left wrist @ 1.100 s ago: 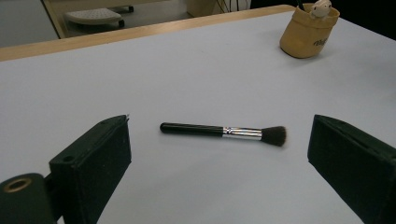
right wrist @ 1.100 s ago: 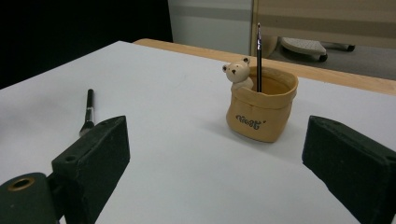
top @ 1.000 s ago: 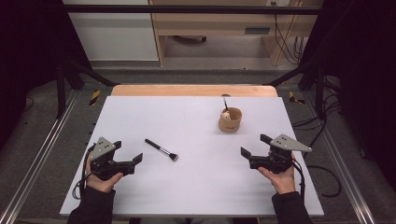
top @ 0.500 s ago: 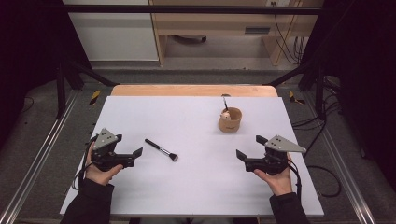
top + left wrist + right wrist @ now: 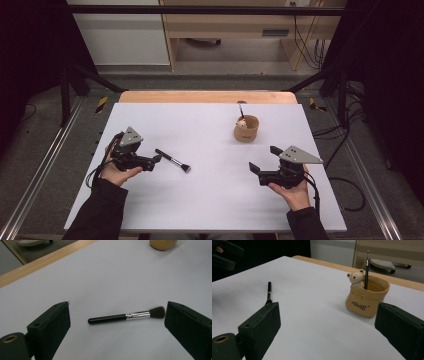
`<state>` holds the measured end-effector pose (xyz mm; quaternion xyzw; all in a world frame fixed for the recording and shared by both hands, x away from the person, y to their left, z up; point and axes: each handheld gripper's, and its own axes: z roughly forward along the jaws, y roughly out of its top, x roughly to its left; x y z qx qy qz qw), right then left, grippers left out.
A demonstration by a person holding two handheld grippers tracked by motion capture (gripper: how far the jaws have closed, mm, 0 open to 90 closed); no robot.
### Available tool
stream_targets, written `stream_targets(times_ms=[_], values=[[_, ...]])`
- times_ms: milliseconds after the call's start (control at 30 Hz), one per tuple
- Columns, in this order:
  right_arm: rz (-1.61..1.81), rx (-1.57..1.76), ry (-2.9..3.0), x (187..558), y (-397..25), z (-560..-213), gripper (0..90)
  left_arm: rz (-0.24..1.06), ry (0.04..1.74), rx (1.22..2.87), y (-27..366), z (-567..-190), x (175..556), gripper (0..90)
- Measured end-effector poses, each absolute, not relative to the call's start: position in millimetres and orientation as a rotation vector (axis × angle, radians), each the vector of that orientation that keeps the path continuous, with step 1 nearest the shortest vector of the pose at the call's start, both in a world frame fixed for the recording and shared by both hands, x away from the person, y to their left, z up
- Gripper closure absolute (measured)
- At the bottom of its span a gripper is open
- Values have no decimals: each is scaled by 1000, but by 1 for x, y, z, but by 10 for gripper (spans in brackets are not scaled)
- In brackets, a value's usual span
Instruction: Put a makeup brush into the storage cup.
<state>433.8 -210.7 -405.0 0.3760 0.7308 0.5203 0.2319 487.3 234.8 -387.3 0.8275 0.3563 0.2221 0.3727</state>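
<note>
A black-handled makeup brush with a silver ferrule lies on the white table, left of centre. My left gripper is open just left of it, jaws pointing at its handle end. In the left gripper view the brush lies crosswise a little ahead of the open left gripper. A tan pot with a small bear figure holds a thin black stick. My right gripper is open and empty, in front of the pot.
The table's wooden far edge borders a drop to the floor. Metal rails run along both sides. Cables trail off the right edge. The right gripper view has the brush at left and the left gripper in the top corner.
My left gripper has moved forward to the brush's handle end. The right gripper has shifted slightly left and nearer the person. Brush and pot have not moved.
</note>
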Motion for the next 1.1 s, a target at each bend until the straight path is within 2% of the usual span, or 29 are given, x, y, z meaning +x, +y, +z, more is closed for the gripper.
stream_targets(times_ms=[1100], values=[[1435,1031,2011,434,-210,-405,69,425,767,2290,207,-416,523,64]])
